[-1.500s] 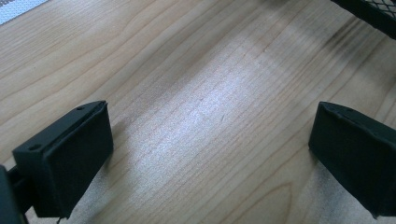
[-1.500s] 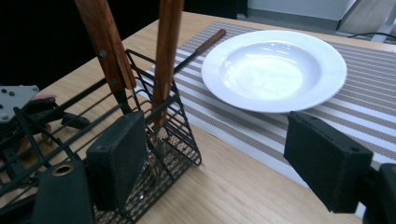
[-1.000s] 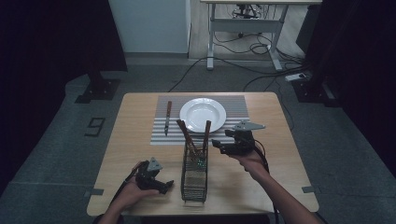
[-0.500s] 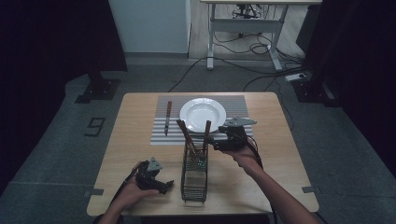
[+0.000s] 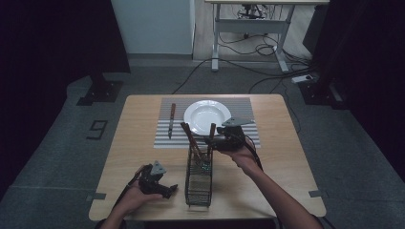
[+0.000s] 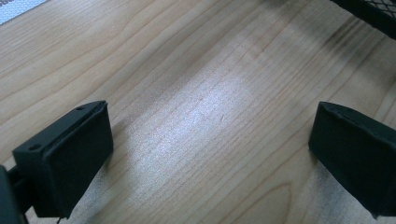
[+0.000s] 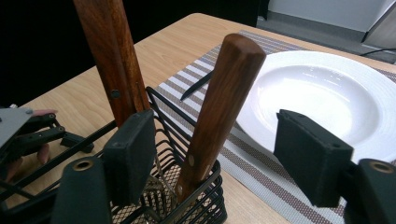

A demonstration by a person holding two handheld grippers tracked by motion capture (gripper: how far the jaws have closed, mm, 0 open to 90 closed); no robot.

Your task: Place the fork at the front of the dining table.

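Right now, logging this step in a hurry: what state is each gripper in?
Left gripper: open, empty, over the bare wooden table.
Right gripper: open, jaws just closing around the brown wooden utensil handle, pads not yet touching it.

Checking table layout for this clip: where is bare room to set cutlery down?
Free: bare wood right of the placemat and plate, and the table's near right corner. Crowded: centre, where the right gripper straddles a wooden handle in the wire caddy.
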